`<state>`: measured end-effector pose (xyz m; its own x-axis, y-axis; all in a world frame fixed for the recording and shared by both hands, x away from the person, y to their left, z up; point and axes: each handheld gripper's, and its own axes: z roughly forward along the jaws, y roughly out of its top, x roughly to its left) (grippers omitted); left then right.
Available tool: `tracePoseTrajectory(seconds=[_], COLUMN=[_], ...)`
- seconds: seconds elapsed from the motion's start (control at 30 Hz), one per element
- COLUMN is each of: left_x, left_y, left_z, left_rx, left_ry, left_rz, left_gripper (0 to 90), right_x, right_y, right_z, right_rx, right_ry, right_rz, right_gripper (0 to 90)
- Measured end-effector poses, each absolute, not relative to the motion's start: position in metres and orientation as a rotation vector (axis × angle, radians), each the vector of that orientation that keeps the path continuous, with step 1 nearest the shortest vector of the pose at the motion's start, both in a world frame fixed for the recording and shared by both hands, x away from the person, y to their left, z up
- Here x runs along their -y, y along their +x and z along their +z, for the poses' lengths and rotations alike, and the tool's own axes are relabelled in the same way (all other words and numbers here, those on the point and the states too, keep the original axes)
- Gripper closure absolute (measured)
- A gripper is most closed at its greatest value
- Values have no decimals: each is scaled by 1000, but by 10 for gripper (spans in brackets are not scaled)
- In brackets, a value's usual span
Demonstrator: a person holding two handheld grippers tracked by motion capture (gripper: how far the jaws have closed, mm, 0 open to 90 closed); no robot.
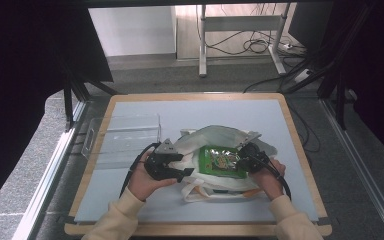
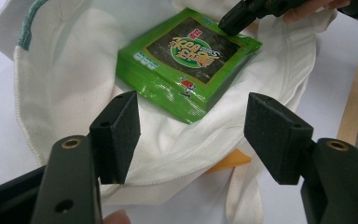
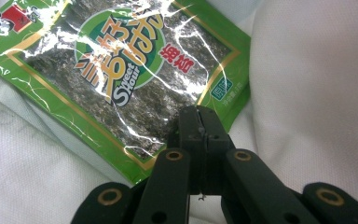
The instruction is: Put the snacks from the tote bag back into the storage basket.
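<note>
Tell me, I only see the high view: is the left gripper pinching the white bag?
Observer: No. The left gripper view shows the left gripper open, its jaws wide apart in front of the white bag.
Operator: And the right one?
Observer: The right gripper is shut, with its tips at the edge of the green packet. I cannot tell if it pinches it.
Operator: What does the packet say?
Observer: The right gripper view reads "Sweet Hour" on it.

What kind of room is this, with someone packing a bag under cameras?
Probably a lab or workshop recording bench: black curtains flank a pale wooden-edged table, cables trail over grey carpet behind, and a desk frame stands near the far wall.
</note>
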<state>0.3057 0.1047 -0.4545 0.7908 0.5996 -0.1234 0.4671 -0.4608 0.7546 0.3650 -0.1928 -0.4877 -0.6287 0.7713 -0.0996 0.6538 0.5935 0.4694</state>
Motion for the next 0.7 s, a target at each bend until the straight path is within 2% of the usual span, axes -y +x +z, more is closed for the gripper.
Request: tracePoseTrajectory(seconds=[0.7], left_x=[-99], left_y=[306], left_z=[-458], left_rx=[-792], left_ry=[2150], left_rz=[194], left_gripper=[352], right_x=[196], right_y=[365], right_z=[-490], right_rx=[-2535], right_ry=[1169], right_rz=[592], right_gripper=[899])
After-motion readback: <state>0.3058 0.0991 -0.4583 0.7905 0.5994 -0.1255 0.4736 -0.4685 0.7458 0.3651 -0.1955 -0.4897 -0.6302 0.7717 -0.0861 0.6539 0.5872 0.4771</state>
